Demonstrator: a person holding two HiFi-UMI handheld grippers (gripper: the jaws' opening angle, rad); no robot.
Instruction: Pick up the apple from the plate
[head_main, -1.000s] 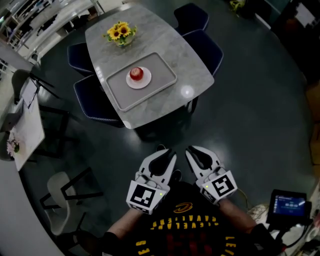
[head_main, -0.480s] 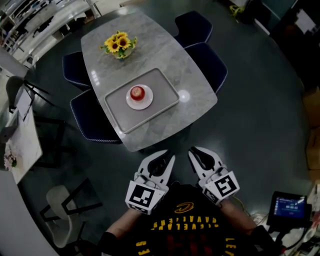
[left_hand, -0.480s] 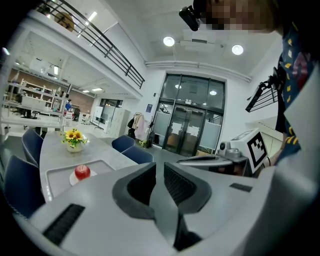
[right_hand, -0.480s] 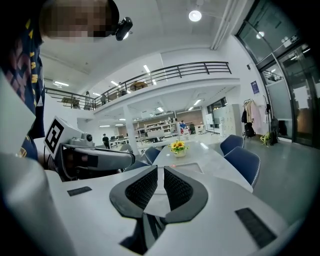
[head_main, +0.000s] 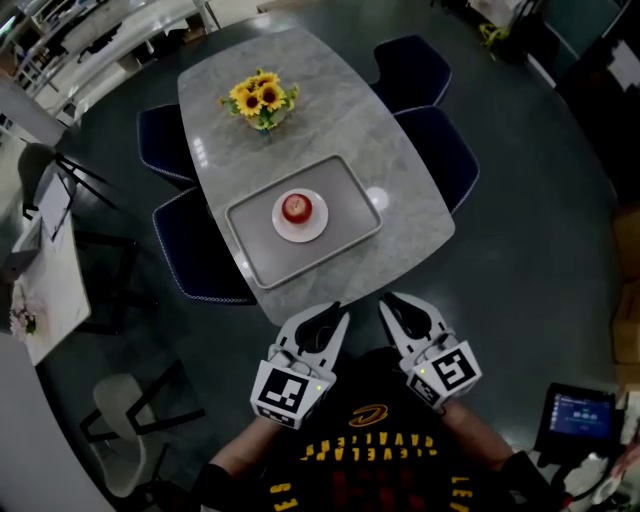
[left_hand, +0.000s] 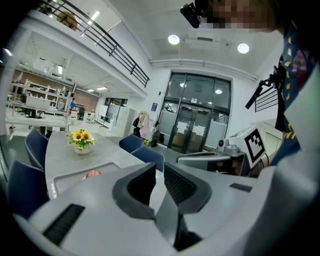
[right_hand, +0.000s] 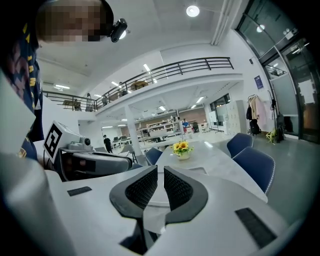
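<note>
The person has stepped closer. The grey marble table (head_main: 330, 110) now fills mid-frame, its near edge just above both claws. The red apple (head_main: 296, 207) sits untouched on the small white plate (head_main: 303, 231), centre frame. The left gripper (head_main: 336, 314) and right gripper (head_main: 390, 302) are empty, their jaws barely parted, so I reckon the reach comes next.

A dark, glossy floor (head_main: 530, 250) spreads around a grey marble-topped bench (head_main: 340, 110), with navy chairs (head_main: 425, 75) tucked in along both long sides. A vase of sunflowers (head_main: 262, 98) stands near the bench's far end. A white chair (head_main: 115, 385) stands apart at lower left. Tall glass doors (left_hand: 197, 127), round ceiling lights (left_hand: 173, 39), white walls and a railed mezzanine (right_hand: 165, 70) enclose the bright hall.
</note>
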